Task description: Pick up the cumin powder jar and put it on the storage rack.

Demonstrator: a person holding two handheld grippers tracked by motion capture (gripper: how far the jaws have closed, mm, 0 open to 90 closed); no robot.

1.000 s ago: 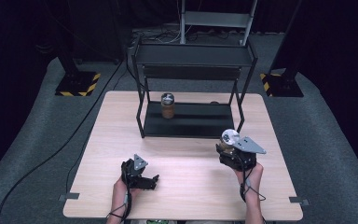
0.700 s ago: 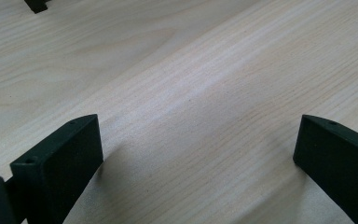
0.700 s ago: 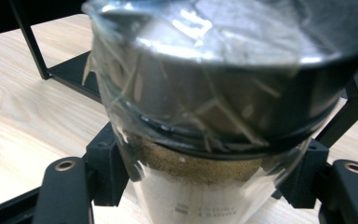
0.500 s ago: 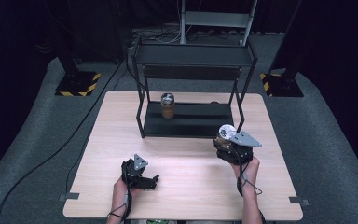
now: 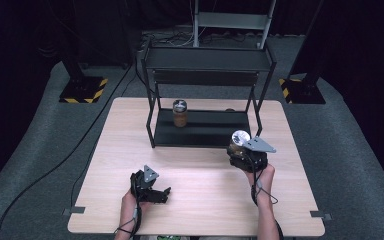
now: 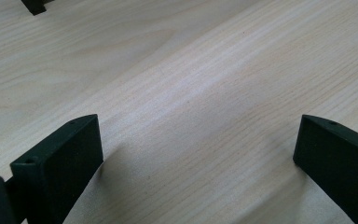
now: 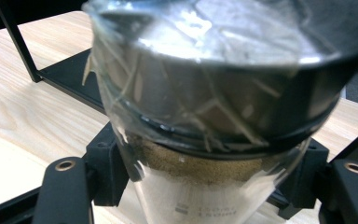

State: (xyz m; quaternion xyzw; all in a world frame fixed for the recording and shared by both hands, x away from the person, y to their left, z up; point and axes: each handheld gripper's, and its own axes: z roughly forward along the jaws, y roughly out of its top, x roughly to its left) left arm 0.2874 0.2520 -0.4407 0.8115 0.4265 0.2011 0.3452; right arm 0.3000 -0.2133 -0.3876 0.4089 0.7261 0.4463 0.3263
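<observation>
Right gripper [image 5: 242,150] clamped on a jar [image 5: 239,139] with a wrapped lid, held above the table's [image 5: 205,200] right side, just near of the black rack's [image 5: 205,60] right legs. Brown grains visible in the jar [image 7: 205,140], jaws pressing on both sides. Left gripper [image 5: 163,194] low over the near left of the table, jaws spread wide over bare wood. Second jar [image 5: 180,113] upright on the rack's bottom shelf.

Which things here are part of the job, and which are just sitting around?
In the job:
- jar gripped in the right gripper
- black rack just ahead of it
- second jar on the rack's lower shelf

Idle:
- left gripper, open, low over the table
- floor cables
</observation>
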